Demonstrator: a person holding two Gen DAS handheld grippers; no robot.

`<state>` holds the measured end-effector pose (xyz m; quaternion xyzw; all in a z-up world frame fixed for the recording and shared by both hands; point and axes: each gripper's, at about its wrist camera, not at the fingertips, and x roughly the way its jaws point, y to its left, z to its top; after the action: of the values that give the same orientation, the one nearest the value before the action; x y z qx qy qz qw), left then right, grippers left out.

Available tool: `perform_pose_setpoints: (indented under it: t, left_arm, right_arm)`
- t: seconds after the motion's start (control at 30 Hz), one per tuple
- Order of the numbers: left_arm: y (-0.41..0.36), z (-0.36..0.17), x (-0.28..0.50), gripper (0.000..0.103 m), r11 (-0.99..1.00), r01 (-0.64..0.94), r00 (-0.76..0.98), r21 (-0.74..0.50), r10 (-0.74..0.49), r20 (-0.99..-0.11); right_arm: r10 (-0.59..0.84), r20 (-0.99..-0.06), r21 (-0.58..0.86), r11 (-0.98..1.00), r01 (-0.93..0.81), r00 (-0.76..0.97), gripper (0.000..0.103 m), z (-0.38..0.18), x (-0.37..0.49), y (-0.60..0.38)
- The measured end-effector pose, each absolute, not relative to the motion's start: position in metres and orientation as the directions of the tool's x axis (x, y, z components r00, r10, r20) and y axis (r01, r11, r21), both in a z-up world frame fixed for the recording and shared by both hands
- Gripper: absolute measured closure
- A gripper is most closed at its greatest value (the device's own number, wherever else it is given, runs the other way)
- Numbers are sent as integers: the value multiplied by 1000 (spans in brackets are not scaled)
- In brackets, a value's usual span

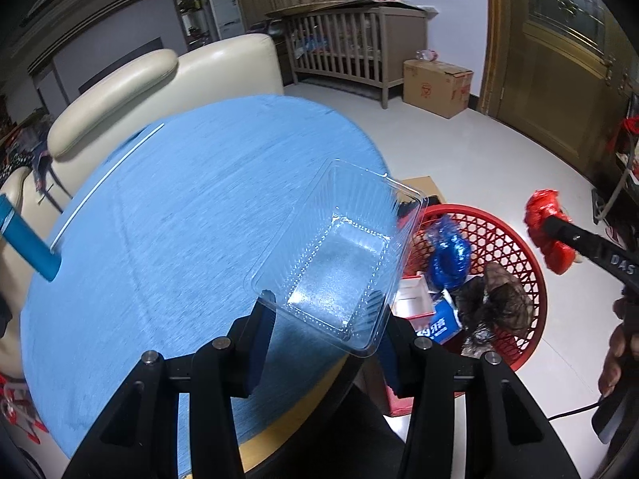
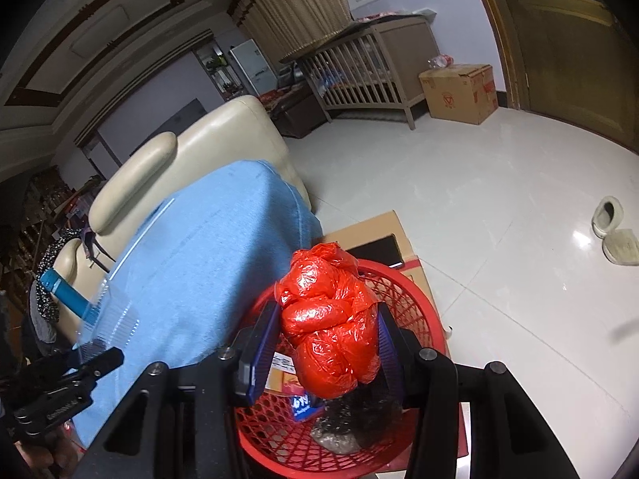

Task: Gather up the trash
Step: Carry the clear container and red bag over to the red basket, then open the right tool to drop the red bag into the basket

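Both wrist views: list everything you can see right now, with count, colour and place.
clear plastic tray: one, transparent, held over table edge
red plastic bag: one, crumpled, held over basket
basket: one, red mesh, on floor, trash inside
table: one, blue cloth
blue box: one, table's far-left edge
sofa: one, cream, behind table
crib: one, wooden, far wall
cardboard box: one, brown, beside crib
slippers: two, pale, floor
left hand-held gripper: black, gripping tray
right hand-held gripper: black, gripping bag
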<state>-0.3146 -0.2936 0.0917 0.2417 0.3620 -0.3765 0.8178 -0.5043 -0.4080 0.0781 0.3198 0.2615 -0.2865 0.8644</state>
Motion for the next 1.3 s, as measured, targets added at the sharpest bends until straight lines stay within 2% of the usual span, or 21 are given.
perform_pose_setpoints:
  t: [1.0, 1.17, 1.27, 1.3]
  left_arm:
    - [-337, 86, -336, 54, 524, 844, 394, 113, -463, -794]
    - [-345, 85, -342, 54, 512, 851, 387, 112, -469, -794]
    - [-349, 84, -343, 54, 506, 855, 381, 112, -469, -796]
    - [-350, 84, -344, 54, 504, 857, 379, 110, -469, -798]
  right_arm:
    - [-305, -682, 373, 637, 675, 665, 53, 61, -491, -430]
    - [-256, -722, 366, 647, 669, 643, 53, 46, -477, -437]
    - [-251, -752, 336, 650, 682, 610, 41, 34, -470, -439]
    - [-253, -756, 332, 647, 687, 603, 34, 32, -470, -440]
